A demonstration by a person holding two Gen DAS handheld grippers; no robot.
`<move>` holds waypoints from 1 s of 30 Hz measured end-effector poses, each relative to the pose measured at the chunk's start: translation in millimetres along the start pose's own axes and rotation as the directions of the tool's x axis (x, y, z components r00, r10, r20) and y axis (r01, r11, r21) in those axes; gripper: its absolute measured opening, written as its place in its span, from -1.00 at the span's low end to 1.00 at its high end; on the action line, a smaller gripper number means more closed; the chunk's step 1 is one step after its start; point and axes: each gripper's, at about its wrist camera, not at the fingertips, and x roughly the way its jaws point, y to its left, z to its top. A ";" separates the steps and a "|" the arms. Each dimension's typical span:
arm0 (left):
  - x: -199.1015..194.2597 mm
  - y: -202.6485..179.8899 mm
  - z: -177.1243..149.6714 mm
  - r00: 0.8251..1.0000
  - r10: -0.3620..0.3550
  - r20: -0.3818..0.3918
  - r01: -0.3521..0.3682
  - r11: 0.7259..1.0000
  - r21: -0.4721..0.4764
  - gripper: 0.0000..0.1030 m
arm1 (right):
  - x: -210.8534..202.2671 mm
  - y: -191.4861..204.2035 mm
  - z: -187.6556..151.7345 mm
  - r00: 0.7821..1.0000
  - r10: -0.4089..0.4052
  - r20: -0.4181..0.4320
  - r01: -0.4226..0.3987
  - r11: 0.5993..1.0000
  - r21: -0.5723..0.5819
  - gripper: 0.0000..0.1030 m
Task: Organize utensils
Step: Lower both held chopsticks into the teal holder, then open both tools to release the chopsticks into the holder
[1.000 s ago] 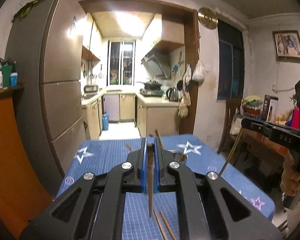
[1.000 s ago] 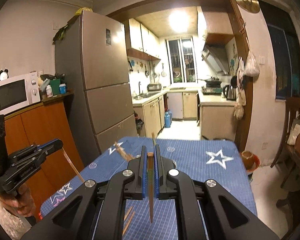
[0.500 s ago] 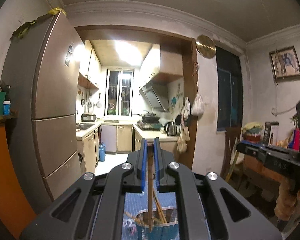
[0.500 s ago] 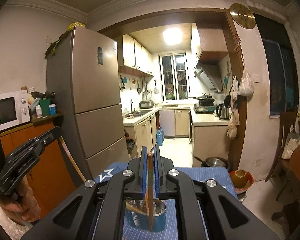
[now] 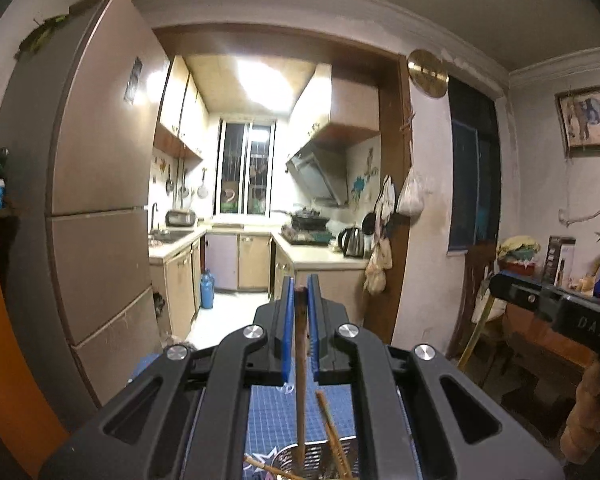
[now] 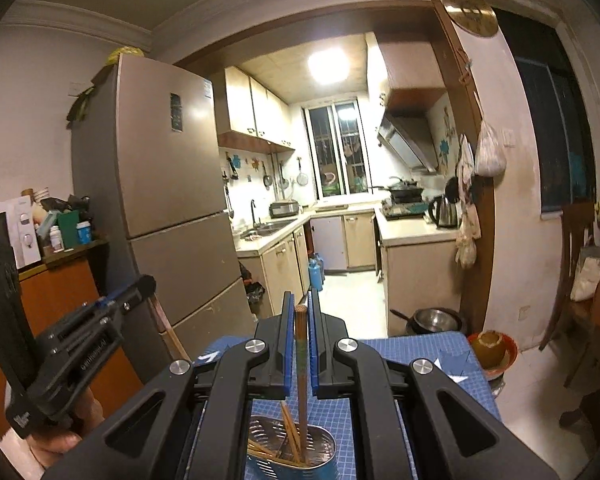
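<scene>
Both tools pinching a chopstick each: left tool, right tool, hanging over metal holder on desk.

Readable lettering on the gripper bodies

In the left wrist view, the right gripper is showing the pale letters "DAS" along the side of its black body. In the right wrist view, the left gripper is carrying small white print on its body, too blurred to read.
</scene>
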 end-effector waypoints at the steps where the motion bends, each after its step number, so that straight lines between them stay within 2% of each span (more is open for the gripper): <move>1: 4.5 1.4 -6.4 1.000 -0.001 -0.014 0.001 1.000 -0.001 -0.90 | 4.8 -0.6 -4.5 1.000 -0.005 -0.006 0.005 1.000 0.001 -0.85; 9: 34.4 11.4 -45.2 0.992 0.030 -0.122 -0.030 1.000 0.002 -0.90 | 45.0 -3.1 -38.5 0.994 -0.034 -0.103 0.034 0.999 -0.005 -0.85; 14: 38.6 12.1 -55.3 0.987 0.065 -0.148 -0.062 0.998 0.020 -0.88 | 65.0 -1.1 -58.4 0.984 -0.050 -0.172 0.047 0.999 -0.021 -0.81; 16: 35.7 13.0 -55.3 0.986 0.083 -0.142 -0.079 0.996 0.034 -0.74 | 68.2 -3.3 -63.3 0.981 -0.069 -0.184 0.066 0.998 -0.022 -0.77; 17: 34.0 13.4 -54.3 0.986 0.094 -0.135 -0.089 0.995 0.038 -0.60 | 67.1 -4.9 -64.0 0.981 -0.073 -0.181 0.071 0.997 -0.020 -0.77; 18: 29.9 13.9 -52.6 0.987 0.104 -0.121 -0.099 0.994 0.040 -0.57 | 65.4 -5.5 -64.5 0.981 -0.075 -0.179 0.073 0.997 -0.016 -0.77; 23: 18.3 13.0 -45.4 0.987 0.144 -0.076 -0.140 0.988 0.062 -0.57 | 54.7 -10.1 -62.7 0.983 -0.081 -0.164 0.080 0.997 -0.011 -0.77; 30: -12.4 6.2 -35.0 0.976 0.216 0.016 -0.216 0.971 0.102 -0.57 | 33.2 -12.2 -65.6 0.983 -0.093 -0.159 0.091 0.996 -0.017 -0.76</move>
